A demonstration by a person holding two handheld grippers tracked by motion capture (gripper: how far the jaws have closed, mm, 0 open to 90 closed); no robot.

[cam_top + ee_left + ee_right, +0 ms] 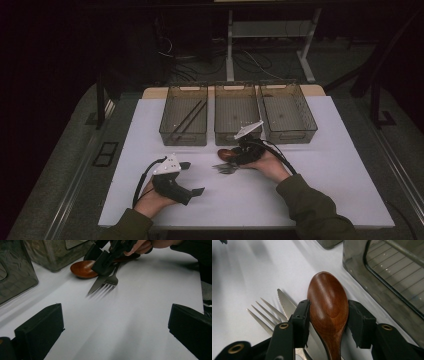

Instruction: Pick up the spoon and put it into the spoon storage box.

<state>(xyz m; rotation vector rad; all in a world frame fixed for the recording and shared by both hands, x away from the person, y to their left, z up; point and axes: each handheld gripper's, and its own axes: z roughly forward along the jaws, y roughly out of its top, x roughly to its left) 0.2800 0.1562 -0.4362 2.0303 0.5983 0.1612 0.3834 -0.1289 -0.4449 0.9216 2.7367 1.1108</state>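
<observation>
A brown wooden spoon (328, 300) lies on the white table (310, 190) just in front of the middle bin, beside a steel knife (285, 302) and a fork (263, 313). My right gripper (328, 308) reaches down over it, and both black pads touch the sides of the spoon's bowl. From the left gripper view, the spoon (82, 268), knife (97, 285) and fork (111, 281) lie under the right gripper (102, 262). My left gripper (192, 178) rests lower left on the table, its jaws wide apart with nothing between them.
Three see-through grey bins stand in a row at the back: the left bin (170, 131) holds two dark sticks (189, 119), then the middle bin (237, 136) and right bin (306, 117). A dark floor with cables and table legs lies beyond.
</observation>
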